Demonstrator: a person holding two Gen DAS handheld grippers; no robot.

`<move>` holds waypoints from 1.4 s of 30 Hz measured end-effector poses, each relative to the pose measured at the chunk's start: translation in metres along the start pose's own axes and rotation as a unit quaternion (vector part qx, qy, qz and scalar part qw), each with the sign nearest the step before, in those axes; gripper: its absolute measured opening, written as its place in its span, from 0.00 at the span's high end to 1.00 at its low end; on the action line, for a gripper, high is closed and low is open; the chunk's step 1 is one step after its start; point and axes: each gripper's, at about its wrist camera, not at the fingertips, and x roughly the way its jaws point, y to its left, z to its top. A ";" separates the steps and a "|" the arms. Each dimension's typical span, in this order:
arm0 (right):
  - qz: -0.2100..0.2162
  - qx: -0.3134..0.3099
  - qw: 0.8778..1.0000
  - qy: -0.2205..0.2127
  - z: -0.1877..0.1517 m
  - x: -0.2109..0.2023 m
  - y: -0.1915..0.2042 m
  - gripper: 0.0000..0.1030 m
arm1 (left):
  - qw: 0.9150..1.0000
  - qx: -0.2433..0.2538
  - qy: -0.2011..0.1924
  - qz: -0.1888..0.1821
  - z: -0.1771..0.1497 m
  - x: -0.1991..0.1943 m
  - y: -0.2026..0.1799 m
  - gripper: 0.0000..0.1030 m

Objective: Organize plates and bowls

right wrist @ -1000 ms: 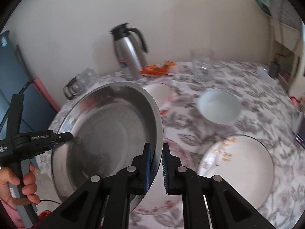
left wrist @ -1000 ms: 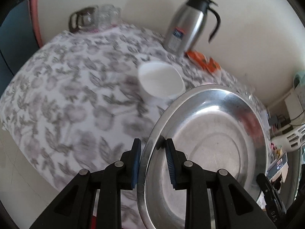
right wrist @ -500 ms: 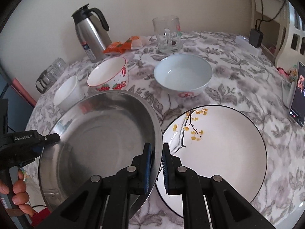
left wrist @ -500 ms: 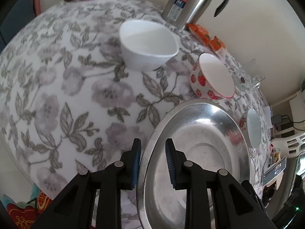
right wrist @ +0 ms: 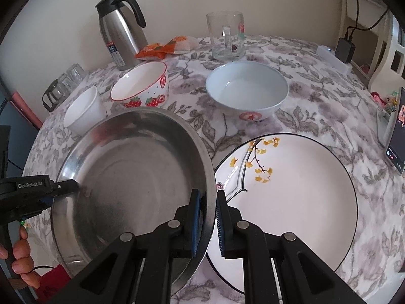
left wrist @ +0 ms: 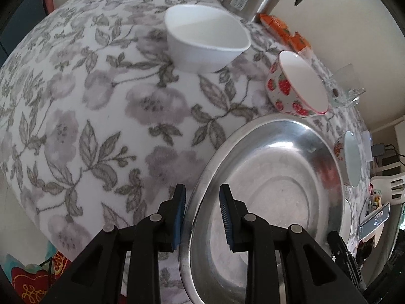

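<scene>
A large steel plate (right wrist: 126, 177) is held low over the flowered tablecloth (left wrist: 76, 101). My left gripper (left wrist: 202, 215) straddles its left rim (left wrist: 200, 202), with a visible gap at the inner pad. My right gripper (right wrist: 208, 223) is shut on its right rim. A white plate with yellow flowers (right wrist: 291, 207) lies to the right, its edge under the steel plate. A strawberry bowl (right wrist: 141, 87), a small white bowl (right wrist: 83, 111) and a pale blue bowl (right wrist: 246, 92) stand behind. The bowls also show in the left wrist view: white (left wrist: 205, 43), strawberry (left wrist: 296, 86).
A steel thermos jug (right wrist: 121, 30), a glass mug (right wrist: 226, 35) and orange snack packets (right wrist: 162, 48) stand at the back by the wall. Small glasses (right wrist: 63, 83) sit at the back left. A phone (right wrist: 395, 131) leans at the right edge.
The steel plate has come down from a steep tilt to nearly level above the table, and both grippers have moved lower and closer to the bowls.
</scene>
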 end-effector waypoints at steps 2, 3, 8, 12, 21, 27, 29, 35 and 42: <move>0.000 -0.002 1.000 0.003 0.000 0.001 0.001 0.87 | 1.000 -0.006 0.008 0.001 0.000 0.003 0.003 0.74; 0.000 -0.003 1.000 0.005 0.000 0.002 0.001 0.87 | 1.000 -0.008 0.010 0.001 0.000 0.004 0.003 0.74; -0.001 -0.005 1.000 0.007 0.000 0.003 0.002 0.86 | 1.000 -0.010 0.012 0.003 -0.001 0.006 0.004 0.74; -0.001 -0.005 1.000 0.008 0.000 0.003 0.003 0.86 | 1.000 -0.007 0.014 0.005 -0.002 0.005 0.004 0.74; -0.001 -0.008 1.000 0.015 0.001 0.006 0.005 0.85 | 1.000 0.007 0.010 0.025 0.000 0.006 -0.001 0.72; -0.008 -0.010 0.999 0.032 0.002 0.006 0.006 0.85 | 1.000 0.004 0.007 0.025 0.000 0.003 0.001 0.64; -0.011 -0.012 0.999 0.032 0.002 0.004 0.007 0.85 | 1.000 0.002 0.000 0.024 0.001 -0.001 0.003 0.62; -0.018 -0.003 1.000 0.011 0.008 -0.011 0.005 0.84 | 0.998 0.002 -0.046 0.035 0.004 -0.023 0.005 0.50; -0.026 0.005 1.000 -0.004 0.011 -0.018 0.007 0.43 | 0.995 0.025 -0.071 0.068 0.007 -0.031 -0.001 0.38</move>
